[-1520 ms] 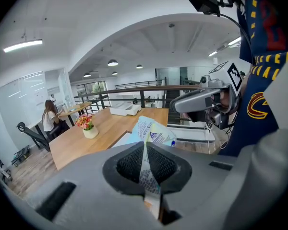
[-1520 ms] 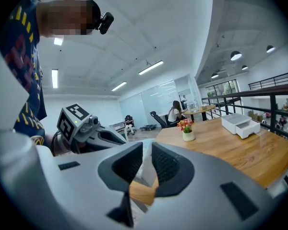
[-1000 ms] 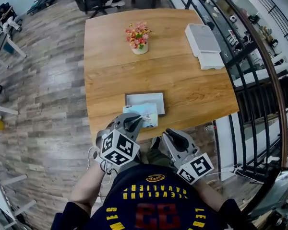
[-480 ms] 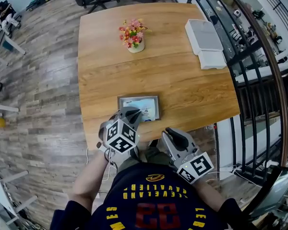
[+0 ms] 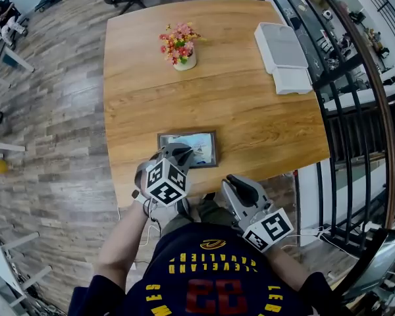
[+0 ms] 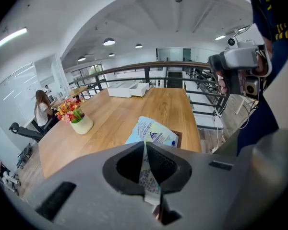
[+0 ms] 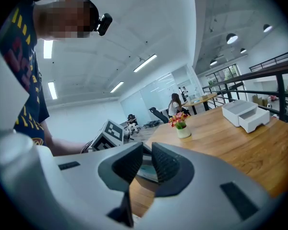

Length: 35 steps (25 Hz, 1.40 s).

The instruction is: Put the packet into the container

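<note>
A light-blue printed packet [image 5: 196, 143] lies over the shallow grey container [image 5: 164, 139] near the table's front edge. Its near end is pinched in my left gripper [image 5: 179, 157], which is shut on it. In the left gripper view the packet [image 6: 152, 132] rises from between the pads, and the container's dark rim [image 6: 179, 137] shows behind it. My right gripper [image 5: 233, 185] hangs just off the table's front edge, to the right of the container. Its jaws stand a little apart with nothing between them in the right gripper view [image 7: 146, 163].
A flower pot [image 5: 178, 47] stands at the far middle of the wooden table [image 5: 250, 117]. Two white boxes [image 5: 283, 58] sit at the far right corner. A black railing [image 5: 355, 110] runs along the right side. The person's torso is close to the front edge.
My left gripper has carried the packet forward and a bit left, from overhanging the container's front rim to lying over the container. The right gripper has stayed in place.
</note>
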Each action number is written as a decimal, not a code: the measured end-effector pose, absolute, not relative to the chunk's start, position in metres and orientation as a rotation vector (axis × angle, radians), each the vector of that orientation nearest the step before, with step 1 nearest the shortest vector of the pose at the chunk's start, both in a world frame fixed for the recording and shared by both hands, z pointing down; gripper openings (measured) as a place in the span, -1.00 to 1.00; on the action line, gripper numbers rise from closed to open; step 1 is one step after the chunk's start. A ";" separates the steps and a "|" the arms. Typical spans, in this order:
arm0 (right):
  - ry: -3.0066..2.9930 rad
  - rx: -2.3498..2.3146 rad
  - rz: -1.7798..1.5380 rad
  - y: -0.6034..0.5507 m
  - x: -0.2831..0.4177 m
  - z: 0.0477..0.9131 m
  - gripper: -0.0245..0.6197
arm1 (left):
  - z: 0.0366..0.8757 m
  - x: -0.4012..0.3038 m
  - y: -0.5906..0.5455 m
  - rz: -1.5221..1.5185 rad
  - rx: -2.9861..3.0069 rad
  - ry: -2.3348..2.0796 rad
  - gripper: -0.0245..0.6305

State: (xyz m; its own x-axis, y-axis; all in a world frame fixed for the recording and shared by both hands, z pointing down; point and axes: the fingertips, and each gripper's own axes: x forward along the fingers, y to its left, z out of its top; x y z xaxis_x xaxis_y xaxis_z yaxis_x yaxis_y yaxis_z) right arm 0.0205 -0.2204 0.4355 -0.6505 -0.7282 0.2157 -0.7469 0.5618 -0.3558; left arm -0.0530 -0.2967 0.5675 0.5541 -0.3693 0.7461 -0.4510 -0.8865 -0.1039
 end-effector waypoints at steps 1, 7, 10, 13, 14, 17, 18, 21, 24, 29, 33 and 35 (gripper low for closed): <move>-2.736 1.294 0.658 -0.221 0.021 0.436 -0.73 | 0.571 -0.053 -0.297 1.253 2.674 -0.707 -0.86; -2.725 1.300 0.662 -0.223 0.025 0.437 -0.73 | 0.594 -0.054 -0.300 1.249 2.626 -0.698 -0.86; -2.717 1.307 0.662 -0.223 0.026 0.437 -0.73 | 0.603 -0.056 -0.301 1.260 2.615 -0.695 -0.86; -2.711 1.312 0.664 -0.225 0.028 0.438 -0.73 | 0.611 -0.055 -0.302 1.279 2.617 -0.686 -0.86; -2.709 1.314 0.666 -0.225 0.028 0.439 -0.73 | 0.613 -0.055 -0.302 1.289 2.619 -0.682 -0.86; -2.706 1.314 0.669 -0.226 0.027 0.440 -0.73 | 0.620 -0.055 -0.301 1.311 2.615 -0.669 -0.86; -2.706 1.315 0.670 -0.226 0.027 0.440 -0.73 | 0.622 -0.055 -0.300 1.315 2.610 -0.666 -0.86; -2.708 1.317 0.672 -0.227 0.027 0.440 -0.73 | 0.627 -0.057 -0.300 1.323 2.597 -0.669 -0.86; -2.707 1.324 0.672 -0.229 0.028 0.440 -0.73 | 0.627 -0.057 -0.302 1.328 2.591 -0.669 -0.85; -2.714 1.318 0.674 -0.231 0.026 0.438 -0.73 | 0.626 -0.054 -0.301 1.275 2.565 -0.654 -0.65; -2.717 1.322 0.670 -0.231 0.025 0.436 -0.73 | 0.616 -0.052 -0.300 1.230 2.575 -0.682 -0.44; -2.717 1.322 0.670 -0.231 0.025 0.436 -0.73 | 0.604 -0.053 -0.300 1.203 2.602 -0.714 -0.44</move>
State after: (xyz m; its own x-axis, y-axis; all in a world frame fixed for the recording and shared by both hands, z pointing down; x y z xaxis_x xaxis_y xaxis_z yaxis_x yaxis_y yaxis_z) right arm 0.0246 -0.2312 0.4360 -0.6343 -0.7394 0.2257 -0.7595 0.5416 -0.3603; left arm -0.0532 -0.3000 0.6039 0.5554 -0.3462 0.7561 -0.4981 -0.8665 -0.0308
